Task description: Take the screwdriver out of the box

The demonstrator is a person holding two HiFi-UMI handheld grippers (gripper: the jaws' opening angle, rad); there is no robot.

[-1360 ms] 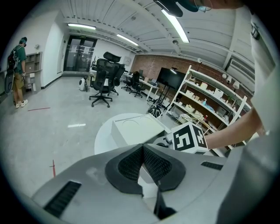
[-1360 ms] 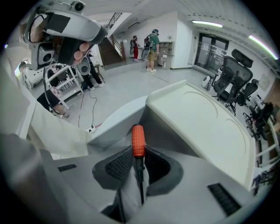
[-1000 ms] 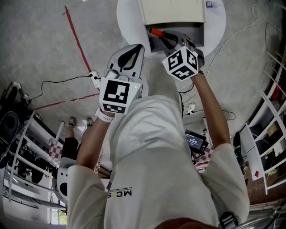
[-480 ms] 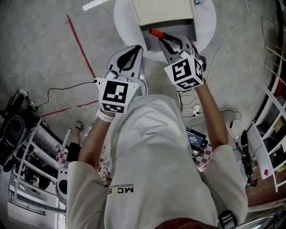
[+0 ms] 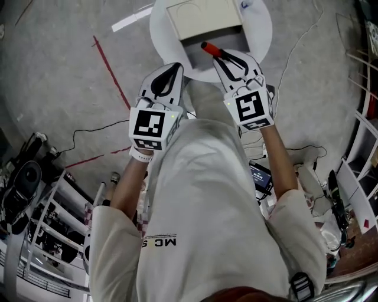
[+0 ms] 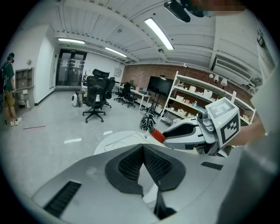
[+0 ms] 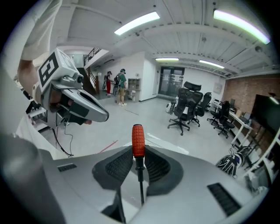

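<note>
a round white surface (image 5: 263, 41) on the concrete floor carries the box (image 5: 204, 17); over its near part the right gripper (image 7: 138, 168) pinches the screwdriver (image 7: 138, 140) between its fingers, low on the ribbed red handle. it looks light, stiff and grippy there. the left gripper (image 6: 143, 159) has its fingers pressed together, empty

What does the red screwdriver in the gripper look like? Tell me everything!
The red-handled screwdriver has a ribbed, plastic-looking red grip, a black collar and a thin metal shaft. The right gripper is shut on it at the grip's lower end; the handle sticks out past the jaw tips, the shaft runs back between them.
</note>
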